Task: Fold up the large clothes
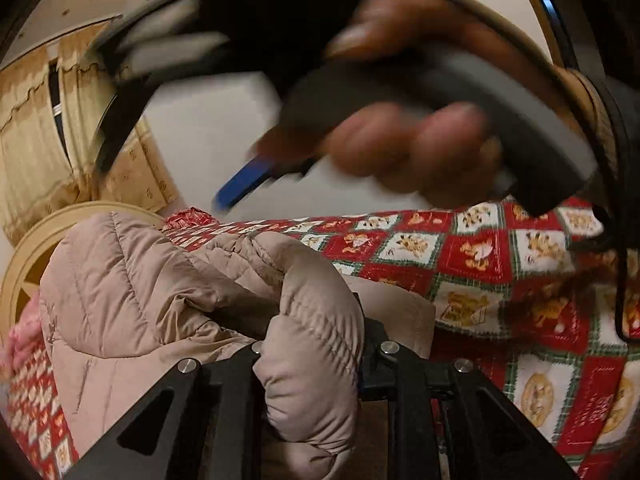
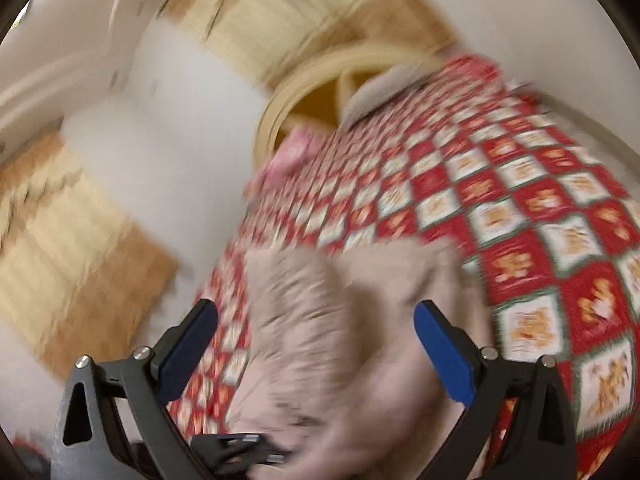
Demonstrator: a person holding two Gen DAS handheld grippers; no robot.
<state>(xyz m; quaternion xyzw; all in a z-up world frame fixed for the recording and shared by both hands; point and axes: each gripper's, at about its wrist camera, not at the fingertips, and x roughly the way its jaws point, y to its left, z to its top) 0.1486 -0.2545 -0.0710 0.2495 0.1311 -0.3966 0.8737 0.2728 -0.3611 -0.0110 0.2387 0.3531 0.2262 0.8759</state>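
A beige quilted puffer jacket [image 1: 132,288] lies bunched on a red and white checked cloth [image 1: 500,256]. My left gripper [image 1: 312,344] is shut on a thick fold of the jacket, and the padding bulges up between its fingers. In the left wrist view, the right gripper, held in a hand [image 1: 400,136], is blurred above the bed, with a blue pad [image 1: 240,184] showing. In the blurred right wrist view, my right gripper [image 2: 316,344] is open, its blue pads [image 2: 444,356] spread wide on both sides of the jacket [image 2: 340,320] below.
The checked cloth [image 2: 540,216] covers the whole surface. A cream round frame [image 1: 24,264] stands at its far end by a pink item [image 1: 20,340]. Yellow curtains [image 1: 32,152] hang on the white wall behind.
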